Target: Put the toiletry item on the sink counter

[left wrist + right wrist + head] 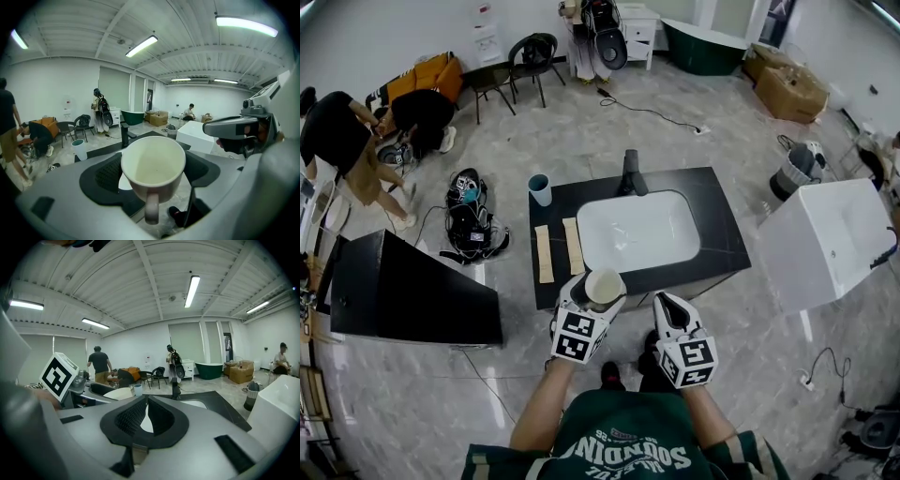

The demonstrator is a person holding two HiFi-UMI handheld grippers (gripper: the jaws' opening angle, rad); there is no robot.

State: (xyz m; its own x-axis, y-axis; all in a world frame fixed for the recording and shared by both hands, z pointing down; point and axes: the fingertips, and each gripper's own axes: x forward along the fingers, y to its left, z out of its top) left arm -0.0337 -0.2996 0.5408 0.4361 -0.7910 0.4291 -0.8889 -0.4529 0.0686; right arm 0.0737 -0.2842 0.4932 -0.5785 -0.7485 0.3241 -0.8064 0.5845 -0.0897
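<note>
A cream mug (pixel 605 284) with its handle toward me sits between the jaws of my left gripper (pixel 598 294), which is shut on it just at the near edge of the black sink counter (pixel 722 234). In the left gripper view the mug (pixel 153 168) fills the gap between the black pads (pixel 108 174). The counter holds a white basin (pixel 637 230) and a black faucet (pixel 630 173). My right gripper (pixel 668 305) hovers beside the left one, in front of the counter, shut on nothing; its jaws (pixel 146 416) nearly meet.
A teal cup (pixel 540 189) and two pale wooden strips (pixel 544 253) lie on the counter's left part. A white tub (pixel 830 239) stands to the right, a black cabinet (pixel 412 291) to the left. A bag (pixel 473 220) lies on the floor; people (pixel 342 141) are at far left.
</note>
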